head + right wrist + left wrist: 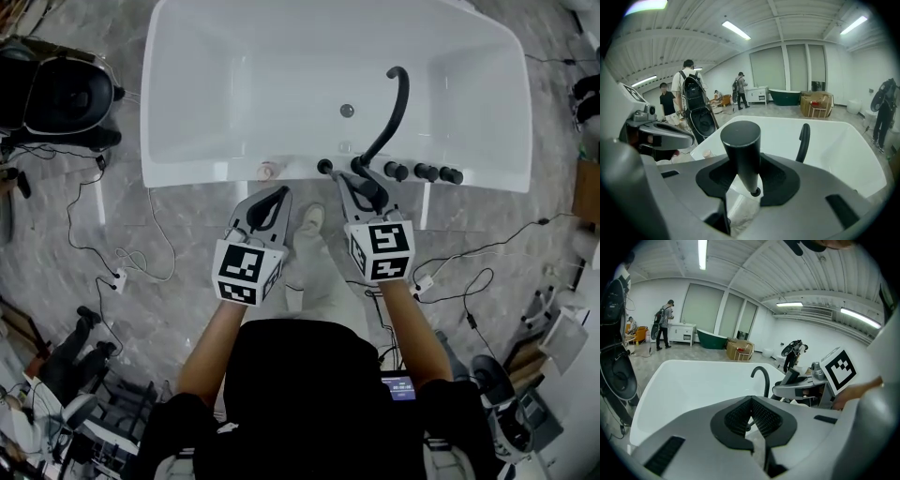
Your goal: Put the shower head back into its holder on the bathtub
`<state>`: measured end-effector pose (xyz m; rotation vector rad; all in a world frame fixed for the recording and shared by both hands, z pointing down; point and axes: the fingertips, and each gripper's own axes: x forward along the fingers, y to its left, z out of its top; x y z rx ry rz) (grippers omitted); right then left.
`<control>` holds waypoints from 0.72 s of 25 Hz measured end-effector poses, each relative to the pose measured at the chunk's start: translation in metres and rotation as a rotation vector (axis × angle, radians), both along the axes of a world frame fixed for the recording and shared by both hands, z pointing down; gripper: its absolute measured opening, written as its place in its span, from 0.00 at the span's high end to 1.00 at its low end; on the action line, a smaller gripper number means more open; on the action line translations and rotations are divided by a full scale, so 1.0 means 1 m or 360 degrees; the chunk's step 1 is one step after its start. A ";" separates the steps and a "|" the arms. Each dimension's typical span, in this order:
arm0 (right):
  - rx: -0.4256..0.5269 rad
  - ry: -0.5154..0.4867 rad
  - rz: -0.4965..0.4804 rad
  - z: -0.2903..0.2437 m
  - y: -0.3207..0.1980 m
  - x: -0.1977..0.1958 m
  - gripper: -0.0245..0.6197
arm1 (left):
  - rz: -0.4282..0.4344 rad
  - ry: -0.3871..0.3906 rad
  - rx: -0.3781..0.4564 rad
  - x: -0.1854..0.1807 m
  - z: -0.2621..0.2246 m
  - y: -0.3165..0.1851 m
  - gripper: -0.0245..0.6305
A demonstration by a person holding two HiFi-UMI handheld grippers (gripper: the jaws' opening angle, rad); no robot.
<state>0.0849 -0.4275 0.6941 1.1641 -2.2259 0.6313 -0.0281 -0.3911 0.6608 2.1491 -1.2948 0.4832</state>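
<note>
**Right gripper** (367, 191): closed on the shower head (740, 140). The black handle stands between the pads (780, 177), broad flat end up and tapered end poking out below the jaws. The grip looks firm and sits about mid-handle.

**Left gripper** (278, 195): just left of the right one, jaws together, holding nothing.

**Tub** (206, 174): the near rim lies directly ahead of and below both grippers.

**Fittings** (396, 171): a row of black pieces on that rim. It starts just ahead of the right gripper's tips and runs off to its right. I take the holder to be one of the two nearest pieces, but I cannot tell which. I cannot make out a hose.

**Spout** (397, 98): beyond the fittings, arching out over the basin.

**Handling note:**
- The shower head is not yet seated.
- I would bring the tapered end squarely over the holder's opening.
- I would line the handle up with the socket before lowering, then go down straight rather than at a slant.
- I would keep the jaws closed until the handle settles and stands by itself.
- I would stay short of the spout.
- The left gripper is free to steady the rim side if needed.
</note>
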 end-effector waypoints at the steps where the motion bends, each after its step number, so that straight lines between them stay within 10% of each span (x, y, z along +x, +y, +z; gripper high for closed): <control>1: -0.0005 0.0003 -0.0005 0.003 0.000 -0.001 0.74 | -0.0011 0.0002 -0.0002 -0.002 0.002 -0.001 0.94; 18: -0.0118 0.0076 -0.0082 0.088 -0.006 -0.007 0.74 | -0.0037 0.0027 -0.0113 0.001 0.060 -0.009 0.94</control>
